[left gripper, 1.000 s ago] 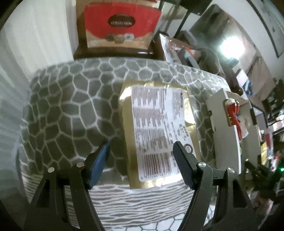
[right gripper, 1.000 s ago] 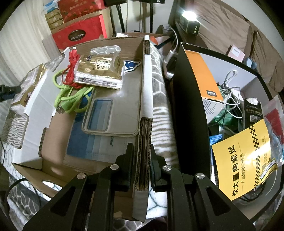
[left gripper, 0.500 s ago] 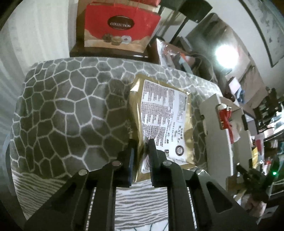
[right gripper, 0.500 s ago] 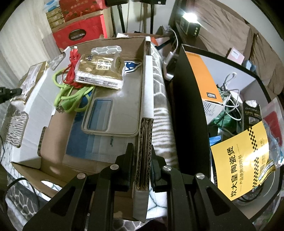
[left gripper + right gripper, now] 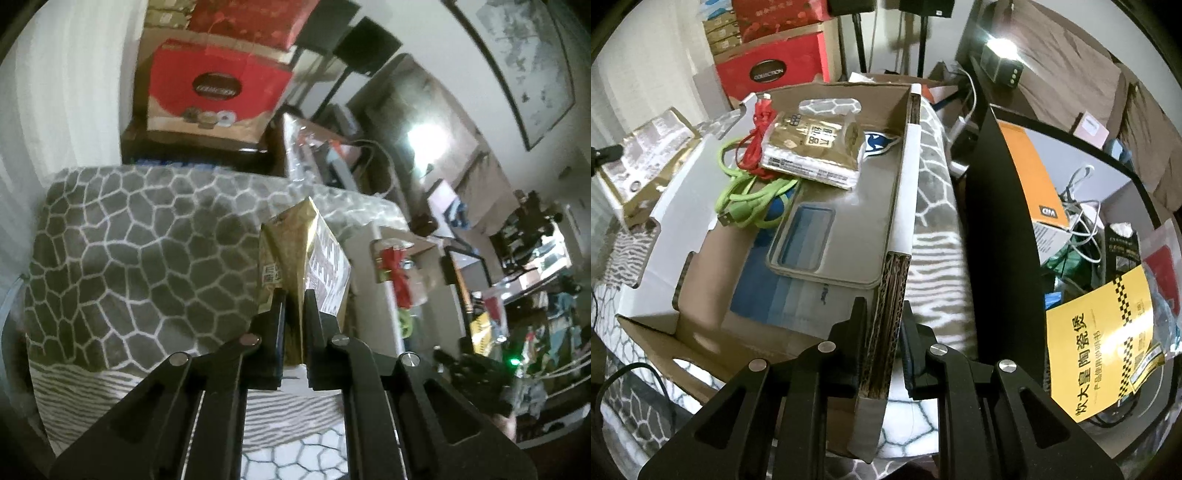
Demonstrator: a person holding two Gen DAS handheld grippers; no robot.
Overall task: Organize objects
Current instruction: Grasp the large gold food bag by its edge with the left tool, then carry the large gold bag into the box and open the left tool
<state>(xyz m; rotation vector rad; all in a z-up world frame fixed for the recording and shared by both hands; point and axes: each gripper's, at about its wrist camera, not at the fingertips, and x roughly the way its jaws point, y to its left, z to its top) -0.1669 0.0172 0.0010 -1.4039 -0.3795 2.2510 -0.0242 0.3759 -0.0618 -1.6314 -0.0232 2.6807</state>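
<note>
A: What is the left gripper (image 5: 294, 325) doing?

B: Its 2 fingers are pinched on the near edge of a gold foil packet (image 5: 301, 258). The packet stands on edge between them, lifted clear of the grey cobble-patterned blanket (image 5: 140, 251), with its white printed label facing right.

A: And the right gripper (image 5: 882, 332)?

B: Clamped on the right wall of the open cardboard box (image 5: 901, 206), 1 finger inside the box and 1 outside. The corrugated edge of the wall shows between them.

A: Where is the gold packet from that side?

B: At the far left of the right wrist view, just outside the box's white left flap, tilted (the left gripper's tip is a dark sliver at the frame edge there).

A: What is in the box?

B: A second gold packet (image 5: 812, 147) near the far end, lying partly over a red cable (image 5: 757, 136) and a green USB cable (image 5: 750, 199). Nearer the gripper, a clear phone case (image 5: 831, 247) lies flat on a blue sheet (image 5: 775, 295). A blue-and-white sticker (image 5: 877, 142) peeks out beside the second packet.

A: Anything outside?

B: A black bin (image 5: 997, 240) to the right of the box, with a yellow leaflet (image 5: 1104, 343) in it. A red COLLECTION bag (image 5: 214, 88) sits beyond the blanket.
</note>
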